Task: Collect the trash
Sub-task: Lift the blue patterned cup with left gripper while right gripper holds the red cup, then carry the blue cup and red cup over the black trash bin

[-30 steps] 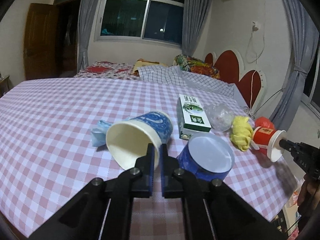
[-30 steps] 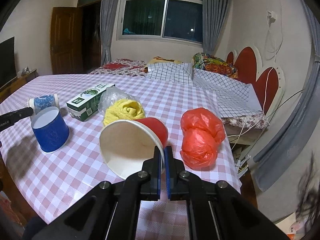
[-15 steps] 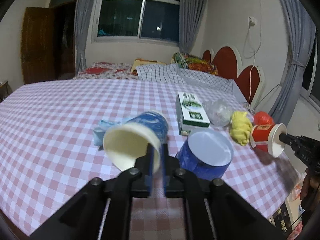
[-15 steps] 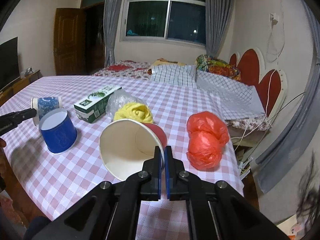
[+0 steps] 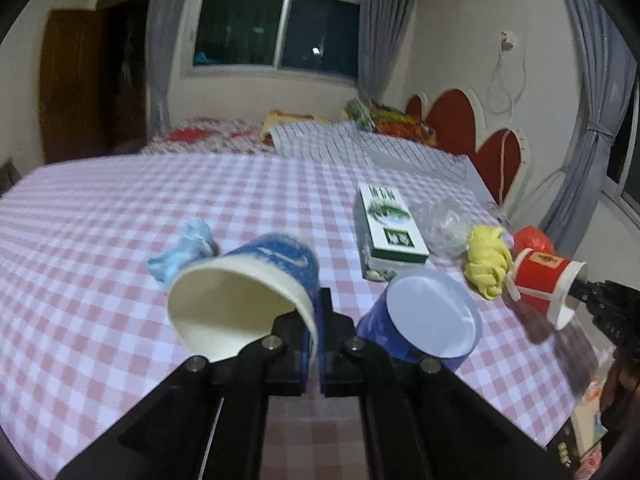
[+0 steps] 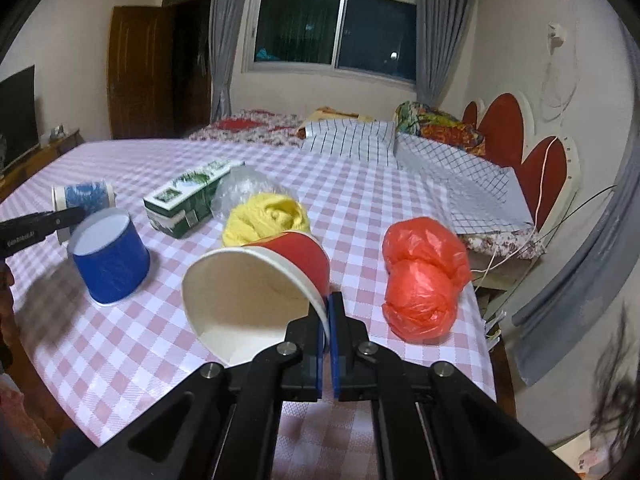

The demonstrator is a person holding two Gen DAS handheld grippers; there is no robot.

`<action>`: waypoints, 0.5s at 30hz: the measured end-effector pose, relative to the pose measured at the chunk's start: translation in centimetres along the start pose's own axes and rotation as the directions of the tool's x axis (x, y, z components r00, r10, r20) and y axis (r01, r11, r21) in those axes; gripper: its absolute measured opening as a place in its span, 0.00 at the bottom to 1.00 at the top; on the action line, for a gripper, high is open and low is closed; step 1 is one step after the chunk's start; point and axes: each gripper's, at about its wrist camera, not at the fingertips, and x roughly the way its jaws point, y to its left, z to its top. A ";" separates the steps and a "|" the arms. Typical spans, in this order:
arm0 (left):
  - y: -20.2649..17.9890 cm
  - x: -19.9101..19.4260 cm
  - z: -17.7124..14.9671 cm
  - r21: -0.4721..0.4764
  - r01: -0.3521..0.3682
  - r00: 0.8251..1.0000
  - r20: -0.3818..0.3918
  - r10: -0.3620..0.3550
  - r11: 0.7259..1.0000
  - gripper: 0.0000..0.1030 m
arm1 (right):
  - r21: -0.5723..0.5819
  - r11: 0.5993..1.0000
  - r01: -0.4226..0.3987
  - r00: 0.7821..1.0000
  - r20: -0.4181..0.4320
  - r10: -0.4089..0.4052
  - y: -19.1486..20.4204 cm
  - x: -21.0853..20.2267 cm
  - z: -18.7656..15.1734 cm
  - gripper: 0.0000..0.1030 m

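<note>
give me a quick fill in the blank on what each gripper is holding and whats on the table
The left gripper pinches the rim of a ____ paper cup.
The right gripper pinches the rim of a ____ paper cup.
The blue cup left on the checkered tablecloth stands ____.
The crumpled bag to the right of the yellow cloth is ____.

Missing words: blue; red; upside down; red

A home bedroom: a bed [image 6: 360, 136] with a red headboard [image 6: 516, 128], curtained window [image 6: 336, 20], wooden door [image 6: 136, 72], probably a television [image 6: 16, 116].
</note>
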 end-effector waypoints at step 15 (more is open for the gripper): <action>-6.3 -8.3 -0.9 0.106 0.042 0.989 0.137 -0.056 0.993 0.03 | 0.058 0.998 0.010 0.994 0.106 -0.016 -1.1 -8.1 -1.9 0.03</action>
